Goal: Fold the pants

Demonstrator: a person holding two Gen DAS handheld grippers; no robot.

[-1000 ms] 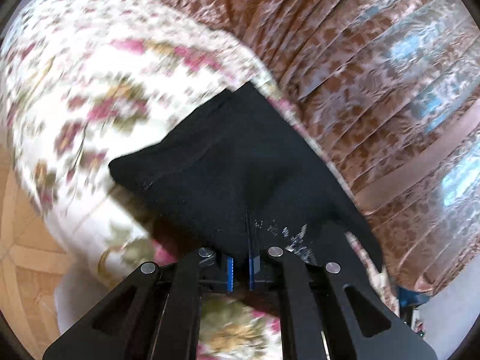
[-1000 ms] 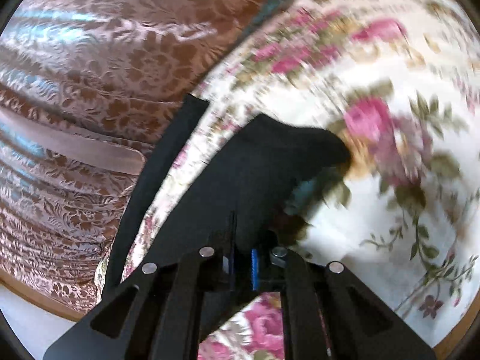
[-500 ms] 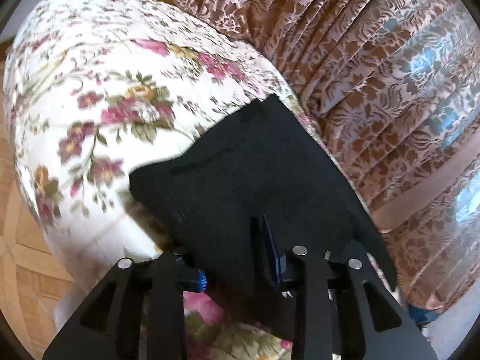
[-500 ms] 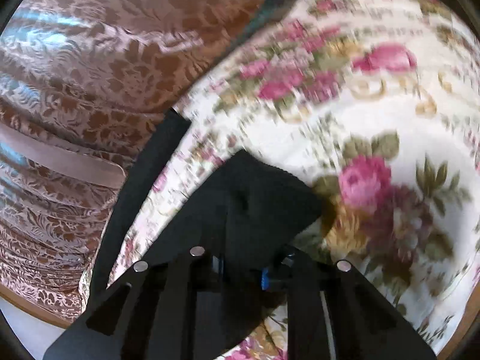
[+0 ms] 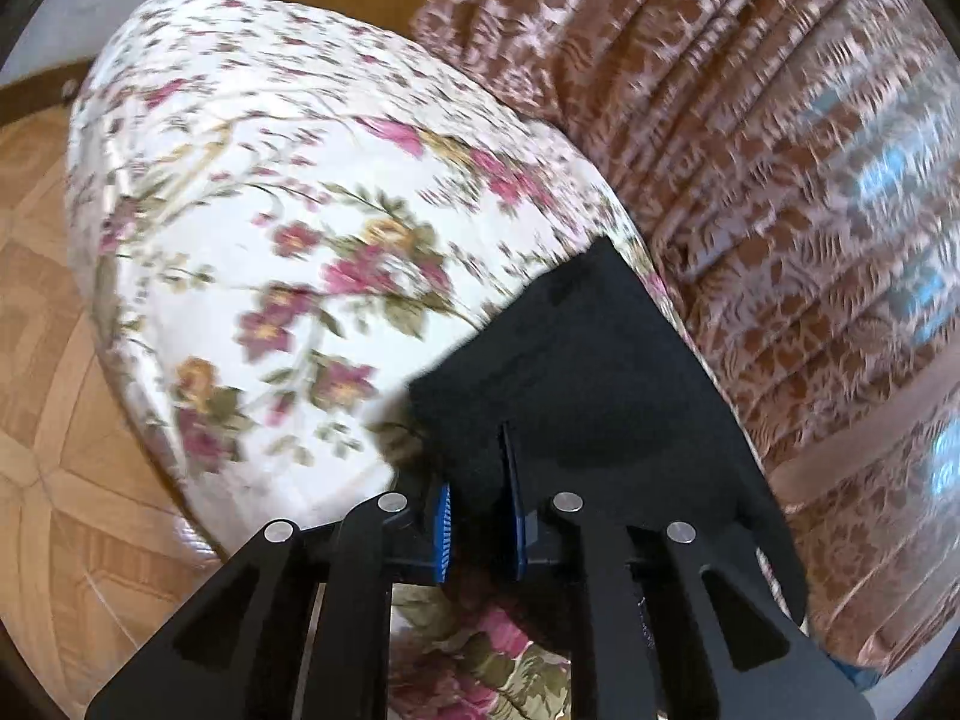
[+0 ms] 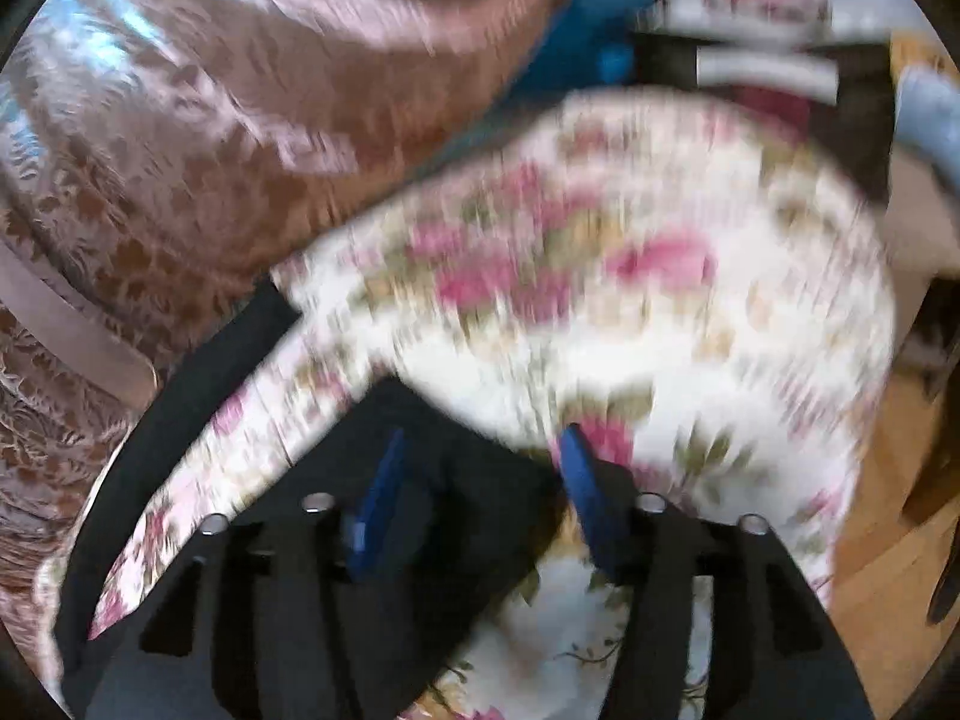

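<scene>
While you are holding both tools low over the floral bedspread (image 5: 252, 192), your left gripper (image 5: 478, 525) is sitting nearest the lens with its blue pads (image 5: 443, 531) a little apart, and black cloth is lying between and over them; whether they are actually nipping it or merely straddling it, you cannot tell from this view. Your right gripper (image 6: 474, 498) is standing spread wide, its blue pads (image 6: 378, 504) clear of each other, with a flap of the black pants (image 5: 576, 384) lying loose in the gap below and nothing pinched. Just beyond the left fingers the pants are lying folded into a flat dark slab along the edge of the bedspread that runs against the brown patterned curtain (image 5: 780, 180), one squared corner pointing away from you; in the right view a long black strip is trailing along that same edge toward the near corner. Farther out the bedspread is running bare to its far rounded corner, and past that the wooden floor (image 5: 36, 420) is showing. The right view is badly smeared, so the far clutter there is not readable. By the look of it you are finishing a fold and letting go: the right side is free, the left seems partway there. The next move is likely calling for you to draw both tools clear without dragging the top layer, then pick up the trailing strip or the slab's short edge for another fold.
</scene>
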